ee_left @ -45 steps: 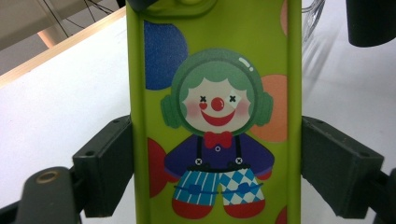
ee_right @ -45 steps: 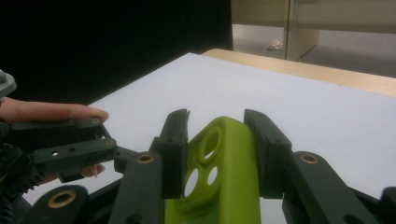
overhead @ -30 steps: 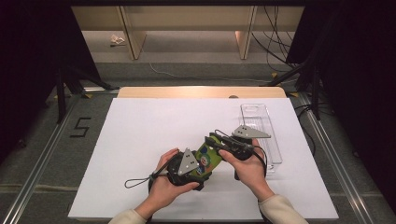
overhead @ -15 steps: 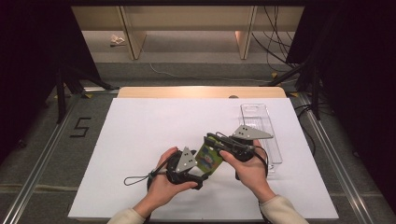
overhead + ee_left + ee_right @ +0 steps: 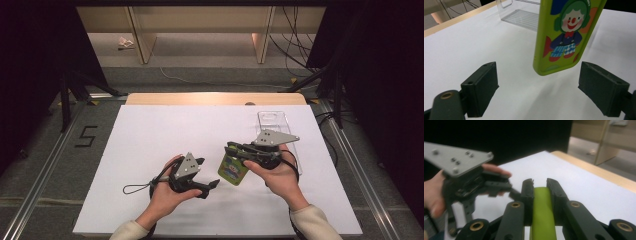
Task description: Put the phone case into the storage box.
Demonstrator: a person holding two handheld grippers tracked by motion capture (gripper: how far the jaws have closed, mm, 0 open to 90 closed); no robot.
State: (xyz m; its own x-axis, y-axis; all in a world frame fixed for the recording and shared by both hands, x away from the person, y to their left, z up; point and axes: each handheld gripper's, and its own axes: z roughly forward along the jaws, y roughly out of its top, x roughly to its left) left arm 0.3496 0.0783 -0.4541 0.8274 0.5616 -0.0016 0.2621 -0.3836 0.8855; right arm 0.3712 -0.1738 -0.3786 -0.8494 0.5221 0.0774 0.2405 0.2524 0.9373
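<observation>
**Phone case handed over to right gripper**

High view: green phone case [image 5: 233, 169] is clamped by right gripper [image 5: 236, 150] and lifted off the white table [image 5: 150, 135]; a second ago both grippers were on it.

Left gripper view: left gripper [image 5: 539, 87] jaws stand open, case [image 5: 566, 35] hung beyond them, clear tray [image 5: 521, 12] behind.

Right gripper view: jaws pinched on case edge [image 5: 541, 207].

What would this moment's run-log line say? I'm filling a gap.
right tongs: shut on green phone case | case: off table | left tongs: open, apart | clear tray: behind
</observation>
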